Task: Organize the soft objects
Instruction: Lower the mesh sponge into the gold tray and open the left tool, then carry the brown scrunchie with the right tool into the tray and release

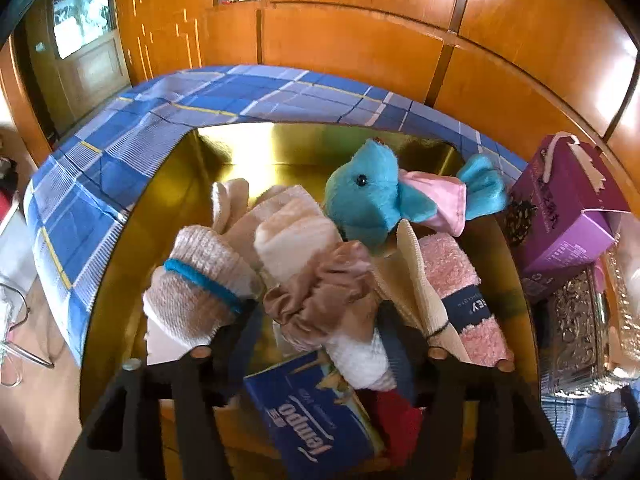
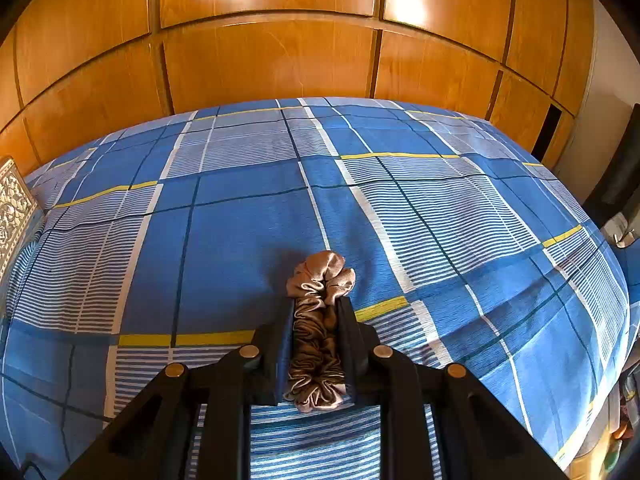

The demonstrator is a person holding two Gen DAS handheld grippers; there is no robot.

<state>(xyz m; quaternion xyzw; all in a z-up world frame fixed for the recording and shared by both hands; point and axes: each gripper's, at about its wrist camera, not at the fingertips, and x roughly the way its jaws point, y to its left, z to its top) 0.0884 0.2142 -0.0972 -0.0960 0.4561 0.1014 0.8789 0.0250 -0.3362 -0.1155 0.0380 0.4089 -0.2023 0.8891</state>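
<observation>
Over gold round tin [image 1: 120,248]: left gripper [image 1: 320,344] open above beige satin scrunchie [image 1: 320,292] dropped among socks.
Right gripper [image 2: 316,336] clamps second tan scrunchie [image 2: 318,280] mid blue checked bedspread [image 2: 240,208]; next carry to tin.

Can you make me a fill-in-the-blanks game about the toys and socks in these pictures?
1. The fluffy toy elephant in the gold box is the colour ____.
2. The right gripper is shut on a shiny brown ____.
3. The bedsheet has a checked pattern that is mostly ____.
4. The rolled sock at the left of the box has a ____ band around it.

Missing words: blue, scrunchie, blue, blue
</observation>
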